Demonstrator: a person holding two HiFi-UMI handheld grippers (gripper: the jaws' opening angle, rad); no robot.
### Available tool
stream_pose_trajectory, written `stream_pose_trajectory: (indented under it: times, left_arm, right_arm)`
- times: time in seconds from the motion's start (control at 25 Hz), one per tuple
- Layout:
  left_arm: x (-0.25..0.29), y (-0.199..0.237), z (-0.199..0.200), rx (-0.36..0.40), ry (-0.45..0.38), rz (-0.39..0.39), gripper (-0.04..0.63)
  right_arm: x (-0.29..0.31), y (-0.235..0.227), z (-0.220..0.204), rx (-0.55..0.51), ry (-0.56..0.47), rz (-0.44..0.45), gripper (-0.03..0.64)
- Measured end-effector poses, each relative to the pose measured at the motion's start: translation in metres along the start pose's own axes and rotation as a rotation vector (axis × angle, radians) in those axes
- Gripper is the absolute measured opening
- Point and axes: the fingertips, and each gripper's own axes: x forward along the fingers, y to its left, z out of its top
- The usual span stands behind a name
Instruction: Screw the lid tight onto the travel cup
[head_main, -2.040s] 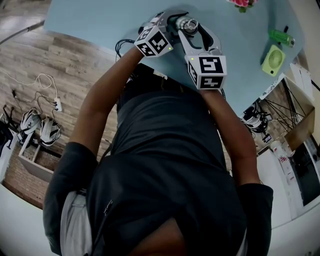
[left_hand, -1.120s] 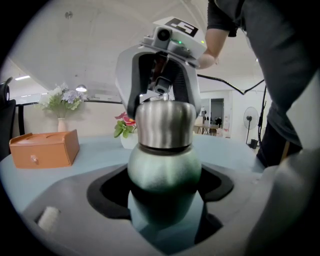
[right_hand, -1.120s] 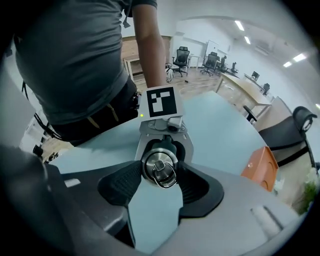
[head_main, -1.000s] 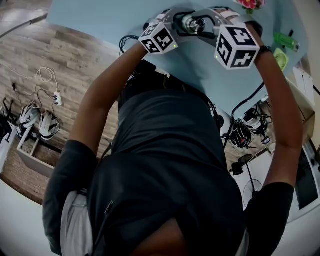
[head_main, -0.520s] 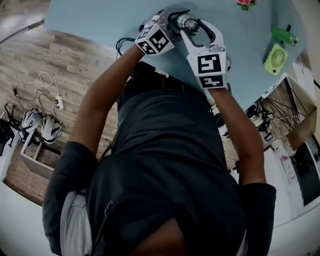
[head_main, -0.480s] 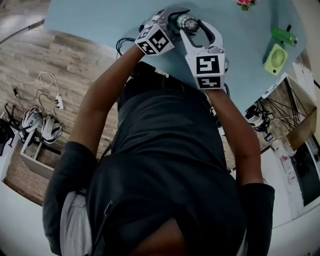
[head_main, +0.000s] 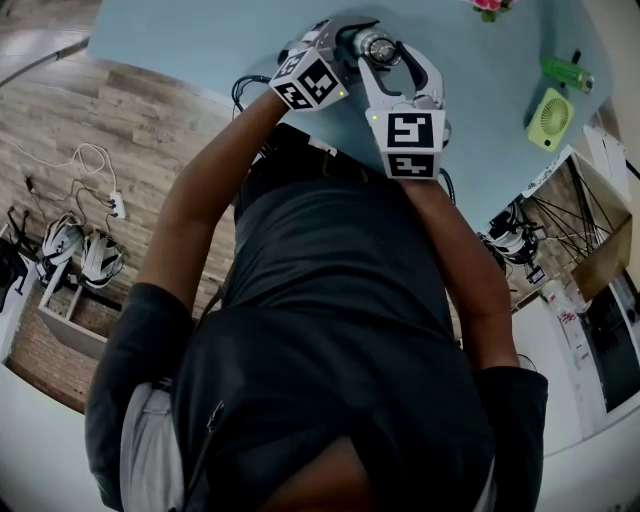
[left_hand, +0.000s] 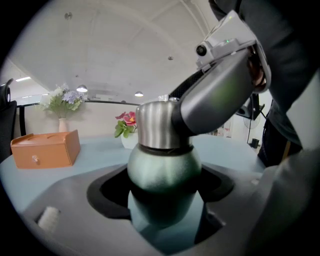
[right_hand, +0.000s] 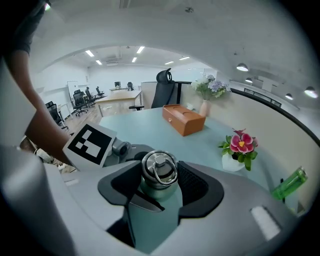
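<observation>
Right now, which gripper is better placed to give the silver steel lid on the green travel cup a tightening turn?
Right. The right gripper has its jaws closed on the silver steel lid, while the left gripper clamps the green travel cup by its body, likely steadying it.

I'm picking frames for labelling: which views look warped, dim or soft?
Head view: heavy fisheye bend, dark shirt shows little detail. Left gripper view: cup close and slightly soft, black vignette at the edges. Right gripper view: lid crisp, scene bowed, bright ceiling lights.
</observation>
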Motion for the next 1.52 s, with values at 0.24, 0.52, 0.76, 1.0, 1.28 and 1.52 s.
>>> stream_pose_trajectory:
  times: [0.24,0.52,0.76,1.0,1.28,1.52]
  left_arm:
    - [0.001,0.001,0.001,-0.002,-0.001,0.000,0.430]
    - [0.001,0.000,0.002,-0.002,-0.001,-0.001,0.430]
    - [0.002,0.000,0.001,-0.003,0.000,0.000,0.430]
    - [0.001,0.000,0.000,-0.002,-0.001,-0.002,0.430]
    - [0.001,-0.001,0.002,0.002,-0.001,-0.002,0.430]
    - [0.001,-0.001,0.001,0.002,-0.001,0.002,0.430]
  right_arm:
    - [-0.009,0.004,0.013,-0.151,0.047,0.176,0.236]
    - [-0.021,0.025,0.006,-0.874,0.214,0.691,0.238]
    - [-0.010,0.019,-0.016,-1.194,0.365,0.851,0.238]
    - [-0.004,0.019,-0.014,-1.059,0.298,0.784,0.238]
    - [0.004,0.013,-0.003,-0.455,0.153,0.365,0.235]
    - [0.002,0.001,0.009,-0.005,0.004,0.038,0.235]
